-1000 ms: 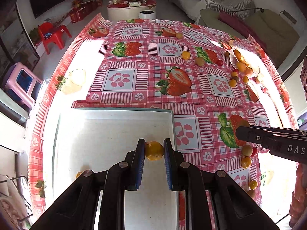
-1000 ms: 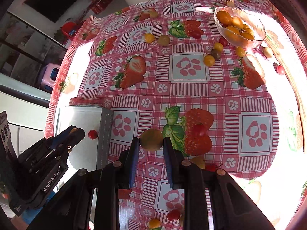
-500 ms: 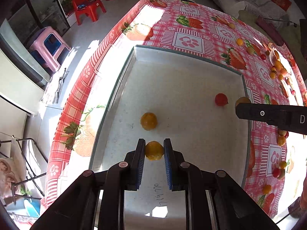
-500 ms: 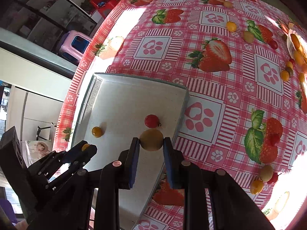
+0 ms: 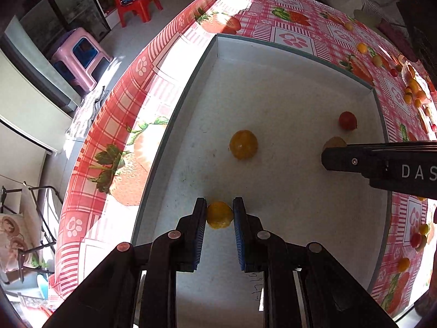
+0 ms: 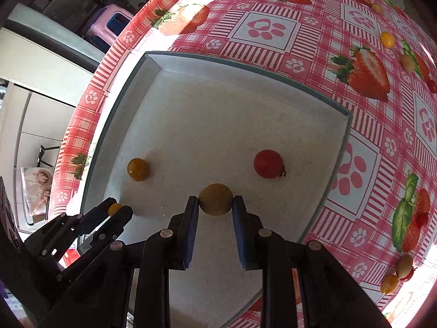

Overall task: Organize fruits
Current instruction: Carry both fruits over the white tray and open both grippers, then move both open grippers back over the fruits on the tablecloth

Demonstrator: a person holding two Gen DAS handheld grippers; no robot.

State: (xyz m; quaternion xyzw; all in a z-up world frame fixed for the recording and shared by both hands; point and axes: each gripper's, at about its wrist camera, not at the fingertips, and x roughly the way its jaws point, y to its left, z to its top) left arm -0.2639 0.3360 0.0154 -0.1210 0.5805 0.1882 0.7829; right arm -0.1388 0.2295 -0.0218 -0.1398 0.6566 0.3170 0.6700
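Observation:
A shallow white box lies on the strawberry-print tablecloth. My left gripper is shut on a yellow cherry tomato just above the box floor, near its left wall. My right gripper is shut on an olive-yellow tomato over the box, near its right side. On the box floor rest an orange-yellow tomato and a red tomato. The right gripper enters the left wrist view from the right. The left gripper shows at lower left in the right wrist view.
Several loose cherry tomatoes lie scattered on the tablecloth right of the box, and a clear bowl of fruit stands at the far right. The table edge drops off left of the box, with a pink stool and red chair on the floor.
Both grippers have come from over the tablecloth to over the white box and sunk toward its floor, each still shut on its tomato. In the last half second they only drew a little closer.

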